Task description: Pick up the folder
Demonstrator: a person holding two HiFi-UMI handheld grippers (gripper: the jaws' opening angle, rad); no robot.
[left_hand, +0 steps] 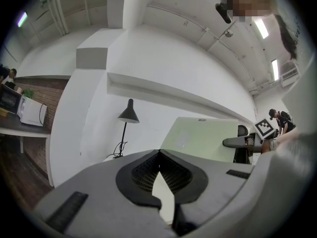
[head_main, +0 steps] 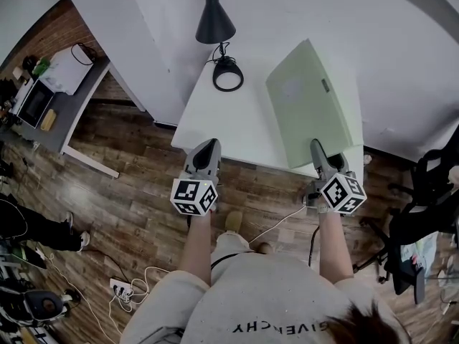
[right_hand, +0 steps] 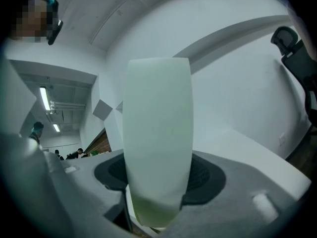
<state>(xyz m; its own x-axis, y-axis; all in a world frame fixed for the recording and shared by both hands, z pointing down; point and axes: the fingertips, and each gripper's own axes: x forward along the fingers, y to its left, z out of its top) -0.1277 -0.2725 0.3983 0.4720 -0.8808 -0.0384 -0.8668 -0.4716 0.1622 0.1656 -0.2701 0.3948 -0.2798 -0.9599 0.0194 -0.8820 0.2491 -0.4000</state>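
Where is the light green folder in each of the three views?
Head view: the folder is right of centre, over the white table, its near edge in the right gripper.
Left gripper view: right of centre, beyond the jaws.
Right gripper view: centre, edge on, clamped between the jaws.
Shared landmark: the black desk lamp stands left of the folder in the head and left gripper views; the right gripper view lacks it.

I'm in an office-type workroom: ahead of my left tongs (head_main: 207,145) a white worktop (head_main: 215,124) carries a black desk lamp (head_main: 214,24), and right of my right tongs (head_main: 316,146) stands a black office chair (head_main: 424,217). Far left of the left tongs, a grey side desk (head_main: 75,104) holds a boxy white machine (head_main: 67,69) beside a brick wall (head_main: 56,33). Below is a wood-plank floor (head_main: 133,181) with a power strip (head_main: 120,288), and above are ceiling strip lights (left_hand: 261,28)
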